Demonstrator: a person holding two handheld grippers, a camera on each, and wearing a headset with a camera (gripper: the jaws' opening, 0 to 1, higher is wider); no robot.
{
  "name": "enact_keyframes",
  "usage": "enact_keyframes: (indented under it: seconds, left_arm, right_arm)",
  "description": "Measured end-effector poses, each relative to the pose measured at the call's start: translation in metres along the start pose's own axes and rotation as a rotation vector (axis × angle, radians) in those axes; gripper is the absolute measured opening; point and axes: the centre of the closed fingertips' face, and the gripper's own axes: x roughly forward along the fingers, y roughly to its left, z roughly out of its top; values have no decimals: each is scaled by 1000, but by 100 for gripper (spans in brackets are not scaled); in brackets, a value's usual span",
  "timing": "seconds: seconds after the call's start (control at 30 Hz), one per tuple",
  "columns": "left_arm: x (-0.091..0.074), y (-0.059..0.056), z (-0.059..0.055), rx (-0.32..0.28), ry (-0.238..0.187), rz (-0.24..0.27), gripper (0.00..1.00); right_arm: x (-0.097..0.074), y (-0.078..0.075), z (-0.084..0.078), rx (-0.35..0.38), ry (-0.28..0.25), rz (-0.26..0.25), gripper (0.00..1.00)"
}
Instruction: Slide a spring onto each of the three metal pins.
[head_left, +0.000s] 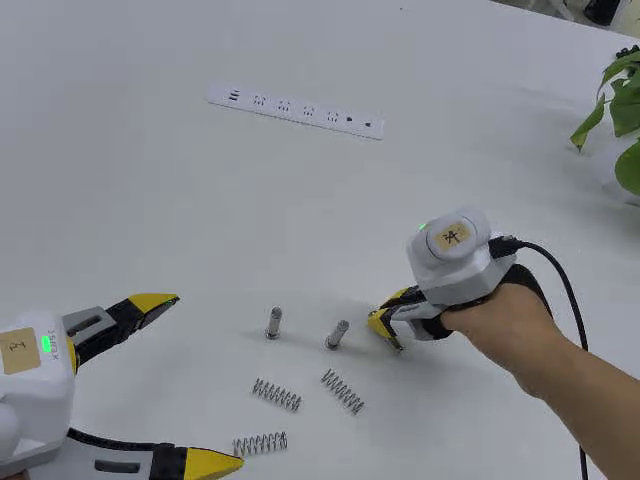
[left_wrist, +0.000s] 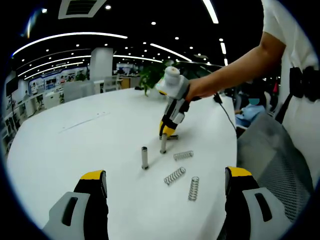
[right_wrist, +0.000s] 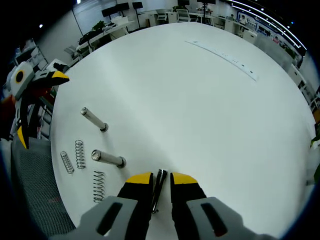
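Right gripper (head_left: 385, 328) low on the worktop (head_left: 200, 200), closed on 1 pin (right_wrist: 159, 189). A second pin (head_left: 337, 334) and third pin (head_left: 273, 322) stand just beside it. 3 springs (head_left: 276, 394) lie loose nearby. Left gripper (head_left: 192, 380) gapes wide, holding nothing.

Head view is looking down from the near side onto the white desk (head_left: 150, 150). Left gripper view is facing right and right gripper view left, both low and close, sharing two pins (left_wrist: 144, 157) and three springs (left_wrist: 174, 175).

Springs (head_left: 277, 394) before pins (head_left: 273, 322); pwr strip (head_left: 296, 110) behind.
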Motion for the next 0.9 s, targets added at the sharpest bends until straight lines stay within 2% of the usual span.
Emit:
enact_keyframes:
  seconds: [0.13, 0.4, 0.9]
  left_arm:
    - [0, 0, 1, -3, -5, 0, 100]
    - [1, 1, 2, 5, -3, -4, 100]
    - [-1, 1, 3, 9, -8, -1, 100]
  right_arm:
    - [1, 1, -4, -14, 20, -10, 14]
    - [2, -4, -2, -29, 30, -38, 11]
    - [2, -4, -4, -27, 24, -50, 9]
